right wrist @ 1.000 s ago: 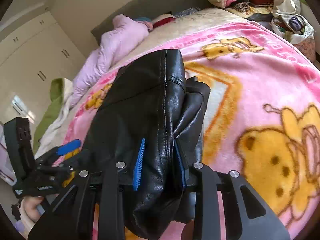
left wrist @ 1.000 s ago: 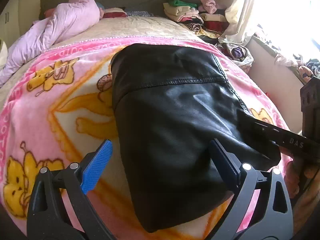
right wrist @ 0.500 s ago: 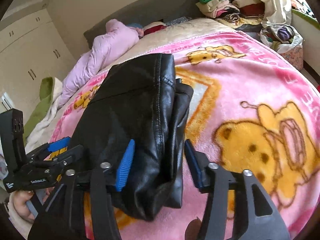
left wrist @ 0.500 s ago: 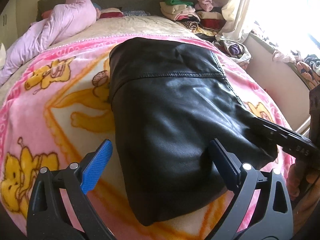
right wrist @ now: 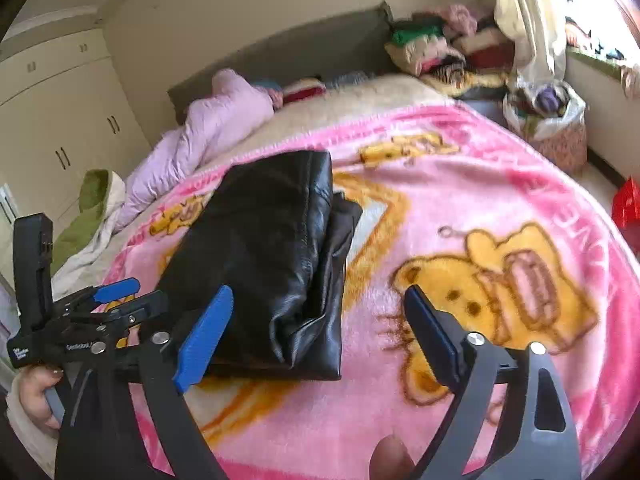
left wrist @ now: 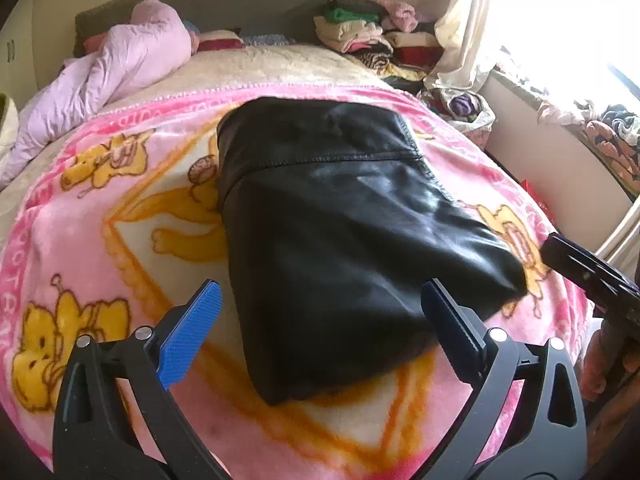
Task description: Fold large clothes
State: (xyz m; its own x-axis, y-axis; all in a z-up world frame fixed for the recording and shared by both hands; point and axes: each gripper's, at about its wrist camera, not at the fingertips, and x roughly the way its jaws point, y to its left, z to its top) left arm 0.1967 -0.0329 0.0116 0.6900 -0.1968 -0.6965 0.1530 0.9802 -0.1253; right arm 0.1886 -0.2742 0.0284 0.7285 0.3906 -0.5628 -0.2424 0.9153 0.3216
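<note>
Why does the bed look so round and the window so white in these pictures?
Left wrist view: the fisheye lens bulges the pink cartoon-bear blanket, and daylight overexposes the window, leaving sheen on the black leather jacket. Right wrist view: same bulge, slightly blurred far end.

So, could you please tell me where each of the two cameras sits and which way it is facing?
Left wrist: sits on the left gripper, looks up the bed toward the headboard, over the folded black leather jacket; its own open fingers show, and the right gripper at the right edge.
Right wrist: sits on the right gripper, beside the jacket's right edge, facing the headboard and wardrobe; its open fingers show, and the left gripper and hand.
Shared: jacket, pink blanket, purple duvet, clothes pile.
</note>
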